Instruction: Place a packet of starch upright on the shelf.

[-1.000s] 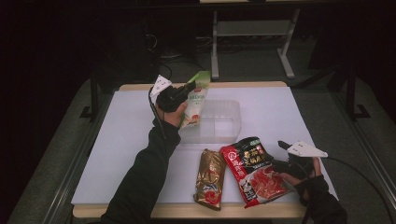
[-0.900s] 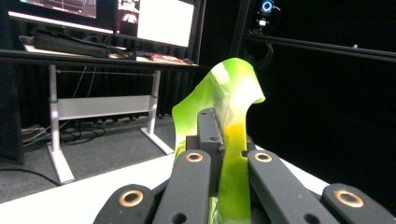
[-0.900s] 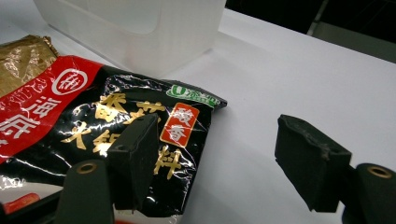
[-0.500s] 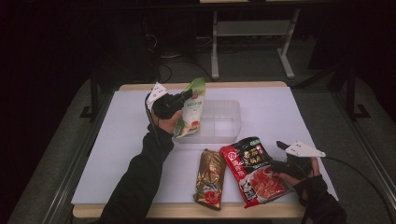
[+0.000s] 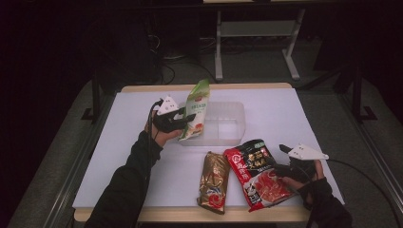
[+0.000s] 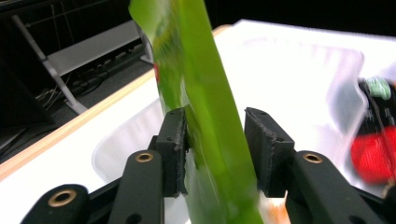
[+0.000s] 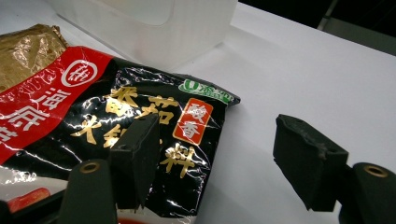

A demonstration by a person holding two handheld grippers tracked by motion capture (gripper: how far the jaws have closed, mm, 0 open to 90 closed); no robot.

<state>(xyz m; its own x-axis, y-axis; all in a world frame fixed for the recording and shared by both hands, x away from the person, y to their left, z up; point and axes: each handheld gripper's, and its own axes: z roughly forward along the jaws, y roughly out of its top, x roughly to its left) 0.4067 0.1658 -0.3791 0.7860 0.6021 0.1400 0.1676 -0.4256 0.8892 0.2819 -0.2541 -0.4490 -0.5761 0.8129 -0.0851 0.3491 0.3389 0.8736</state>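
A green and white packet (image 5: pixel 196 110) stands tilted with its lower end at the left end of a clear plastic container (image 5: pixel 223 124). My left gripper (image 5: pixel 183 118) is around it, and its jaws have just been opening. In the left gripper view the packet (image 6: pixel 201 93) leans against the left pad, with a gap to the right pad. My right gripper (image 5: pixel 280 171) stands open at the right edge of a black and red packet (image 5: pixel 256 173). In the right gripper view one jaw is over that packet (image 7: pixel 116 116) and the other over bare table.
A gold packet (image 5: pixel 214 180) lies left of the black and red one, near the table's front edge. The white table top (image 5: pixel 294 118) has a wooden rim. A grey metal frame (image 5: pixel 256 28) stands on the dark floor beyond the far edge.
The left hand came down and toward the person with the green packet, setting its lower end at the container. Its jaws have parted from the packet. The right gripper stayed put.
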